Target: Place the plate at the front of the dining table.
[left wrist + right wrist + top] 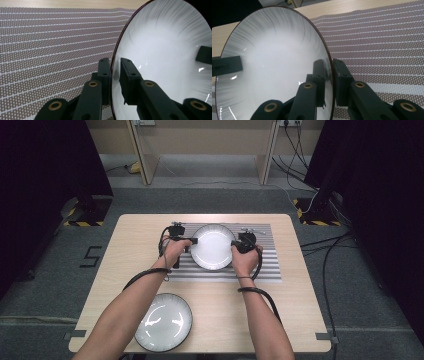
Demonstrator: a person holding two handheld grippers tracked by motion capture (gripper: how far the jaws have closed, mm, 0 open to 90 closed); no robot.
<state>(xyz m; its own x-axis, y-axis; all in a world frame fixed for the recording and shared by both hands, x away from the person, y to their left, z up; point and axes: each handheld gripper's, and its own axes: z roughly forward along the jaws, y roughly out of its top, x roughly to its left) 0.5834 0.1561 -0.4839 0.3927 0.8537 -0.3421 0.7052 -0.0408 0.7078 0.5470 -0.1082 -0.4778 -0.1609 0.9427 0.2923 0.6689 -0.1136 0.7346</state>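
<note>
Over the striped placemat (260,265), the white plate (213,247) is pinched at its rim by the left gripper (115,72) and the right gripper (331,75). Both hold only a thin edge, so the plate could slip and drop.

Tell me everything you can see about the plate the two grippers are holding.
The plate is round, glossy white inside with fine grey streaks toward a thin dark rim, ceramic by its look. It sits over the striped placemat. The left gripper and right gripper each clamp its rim on opposite sides.
</note>
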